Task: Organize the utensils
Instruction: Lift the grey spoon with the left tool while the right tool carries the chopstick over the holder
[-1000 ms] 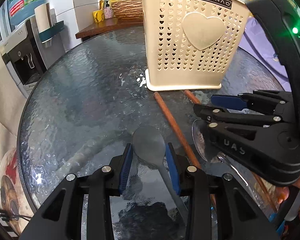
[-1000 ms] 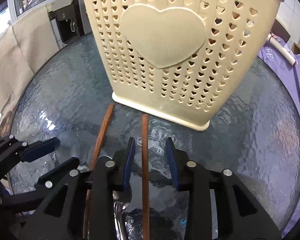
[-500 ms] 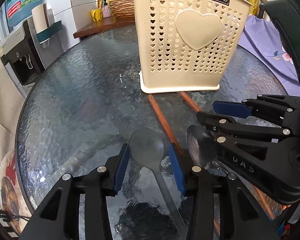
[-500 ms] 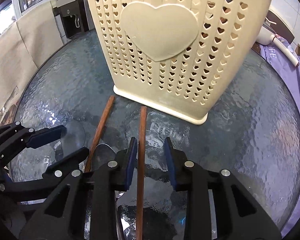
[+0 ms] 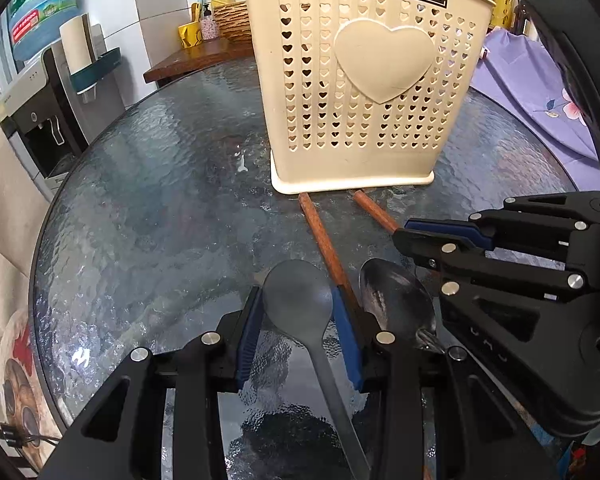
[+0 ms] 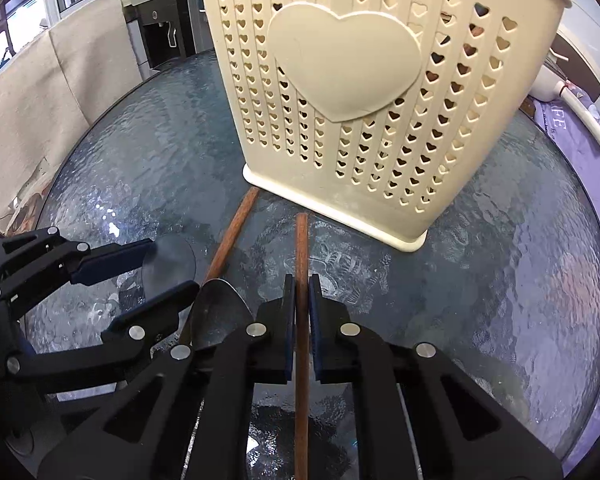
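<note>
A cream utensil basket [image 5: 372,92] with heart holes stands on the round glass table [image 5: 160,200]; it also shows in the right wrist view [image 6: 364,100]. My left gripper [image 5: 298,312] has its pads against the bowl of a grey spoon [image 5: 300,300] lying on the glass. A metal spoon [image 5: 396,296] lies to its right, and a brown chopstick [image 5: 324,240] between them. My right gripper [image 6: 300,312] is shut on the second brown chopstick [image 6: 301,248]. The other chopstick [image 6: 232,236] and metal spoon [image 6: 218,312] lie left of it.
A water dispenser [image 5: 40,120] and a wooden side table [image 5: 196,60] with bottles stand beyond the table's far left. Purple cloth [image 5: 540,92] lies to the right. The basket stands close ahead of both grippers.
My right gripper has closed its fingers onto the chopstick. My left gripper has narrowed around the grey spoon's bowl. Both views have shifted slightly toward the basket.
</note>
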### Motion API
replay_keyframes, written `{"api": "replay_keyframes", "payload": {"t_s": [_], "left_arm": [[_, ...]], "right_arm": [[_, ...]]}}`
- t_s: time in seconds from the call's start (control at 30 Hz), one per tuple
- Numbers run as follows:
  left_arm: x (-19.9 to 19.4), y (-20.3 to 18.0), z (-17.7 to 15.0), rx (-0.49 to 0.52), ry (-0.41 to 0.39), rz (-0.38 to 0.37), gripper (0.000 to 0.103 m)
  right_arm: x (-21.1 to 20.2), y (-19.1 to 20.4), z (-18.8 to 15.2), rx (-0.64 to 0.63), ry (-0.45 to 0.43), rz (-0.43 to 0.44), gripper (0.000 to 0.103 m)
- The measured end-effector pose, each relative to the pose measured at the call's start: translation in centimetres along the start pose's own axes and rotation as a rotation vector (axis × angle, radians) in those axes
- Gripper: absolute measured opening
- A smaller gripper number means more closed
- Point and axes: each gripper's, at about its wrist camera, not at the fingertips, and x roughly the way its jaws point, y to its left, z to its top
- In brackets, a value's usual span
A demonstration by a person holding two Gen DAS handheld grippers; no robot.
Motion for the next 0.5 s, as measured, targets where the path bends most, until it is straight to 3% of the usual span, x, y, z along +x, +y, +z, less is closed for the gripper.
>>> {"api": "replay_keyframes", "payload": {"t_s": [0.27,0.5], "left_arm": [[-1.7,0.7,0.3,-0.02,-0.067,-0.053,0.035],[-5.7,2.0,0.6,-0.042,-0.197,-0.108,0.035]], "right_arm": [[-1.6,-1.7,-1.5,0.028,-0.06,0.054,0.007],[-7.0,-3.2,-2.6,0.043,-0.195,0.1,0.007]]}}
